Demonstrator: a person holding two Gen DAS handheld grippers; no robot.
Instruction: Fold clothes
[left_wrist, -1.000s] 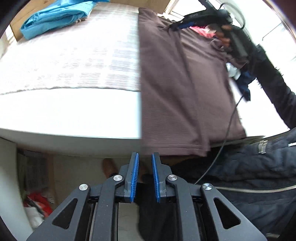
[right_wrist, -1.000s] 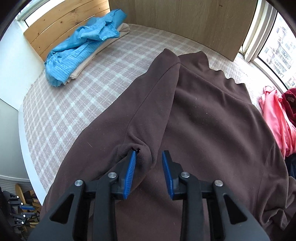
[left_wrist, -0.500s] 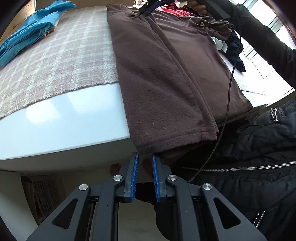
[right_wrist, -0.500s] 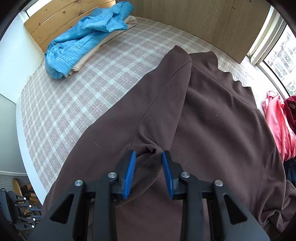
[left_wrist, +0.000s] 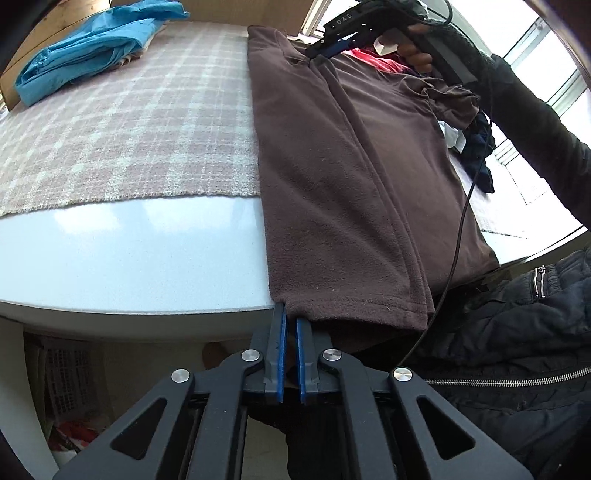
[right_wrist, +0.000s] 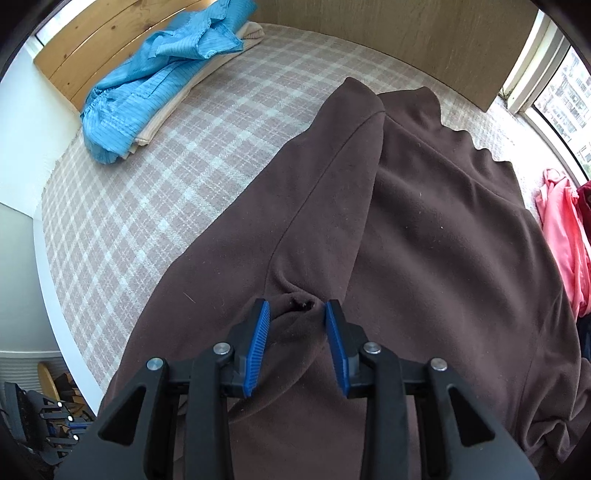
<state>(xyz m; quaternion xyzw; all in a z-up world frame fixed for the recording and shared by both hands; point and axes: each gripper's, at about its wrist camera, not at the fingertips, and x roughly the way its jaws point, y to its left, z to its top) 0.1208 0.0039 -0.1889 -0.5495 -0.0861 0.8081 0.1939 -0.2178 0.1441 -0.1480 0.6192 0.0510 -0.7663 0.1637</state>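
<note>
**Both tongs at the brown fleece garment, one at each end**

Nearest in the left wrist view, the left tongs (left_wrist: 290, 319) sit at the near edge of the white surface (left_wrist: 140, 254), their jaws having just been closing to a thin slit on the near left hem corner of the brown fleece garment (left_wrist: 332, 177), which hangs slightly over that edge. The garment lies lengthwise on the surface, its left side folded in along a long straight crease, partly over a pink-and-white checked cloth (left_wrist: 129, 129).

In the right wrist view, the right tongs (right_wrist: 297, 314) point steeply down at the garment's far end, jaws partly apart with a bunched ridge of fleece between the blue pads; whether the pads press on it cannot be told. A hand (left_wrist: 417, 51) in a dark sleeve grips that tool's handle.

Further off, a folded blue garment (right_wrist: 155, 85) rests on a beige one near a wooden panel (right_wrist: 369, 29). A pink garment (right_wrist: 561, 229) lies at the right, beside the window.
</note>
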